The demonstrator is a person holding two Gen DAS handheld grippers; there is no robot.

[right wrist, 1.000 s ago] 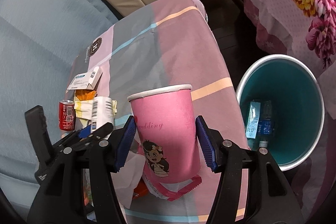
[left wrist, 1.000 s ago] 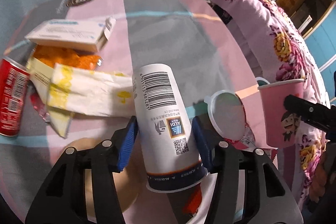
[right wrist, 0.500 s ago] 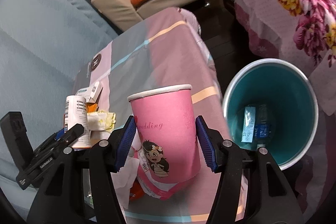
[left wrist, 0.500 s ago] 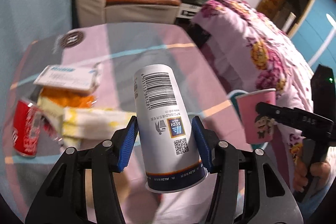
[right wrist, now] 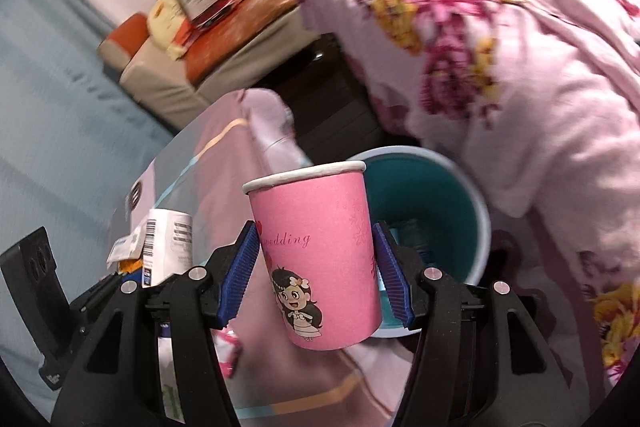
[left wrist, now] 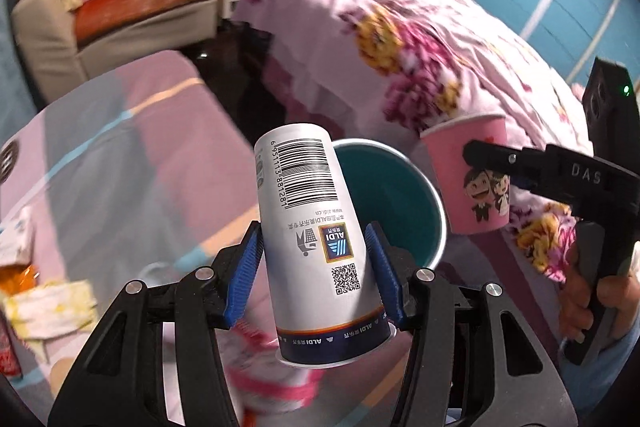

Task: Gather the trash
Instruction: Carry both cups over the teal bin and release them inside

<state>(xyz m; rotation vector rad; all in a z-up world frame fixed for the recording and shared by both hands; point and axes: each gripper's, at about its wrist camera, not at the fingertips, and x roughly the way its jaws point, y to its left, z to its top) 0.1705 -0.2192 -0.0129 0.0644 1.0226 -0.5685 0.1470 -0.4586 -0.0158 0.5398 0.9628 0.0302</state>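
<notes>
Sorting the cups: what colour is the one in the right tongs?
Pink cup with a cartoon girl and a white rim, clearest in the right wrist view.

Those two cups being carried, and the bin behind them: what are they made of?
The pink cup looks like matte paper: rolled white rim, printed cartoon. The white ALDI cup, held upside down, seems coated paper too, slightly glossy with a printed barcode. The teal bin is probably smooth plastic, though blur leaves that uncertain.

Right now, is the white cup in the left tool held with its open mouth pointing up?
No. The white cup sits upside down in the left tool: rim at the bottom, closed base on top.
</notes>
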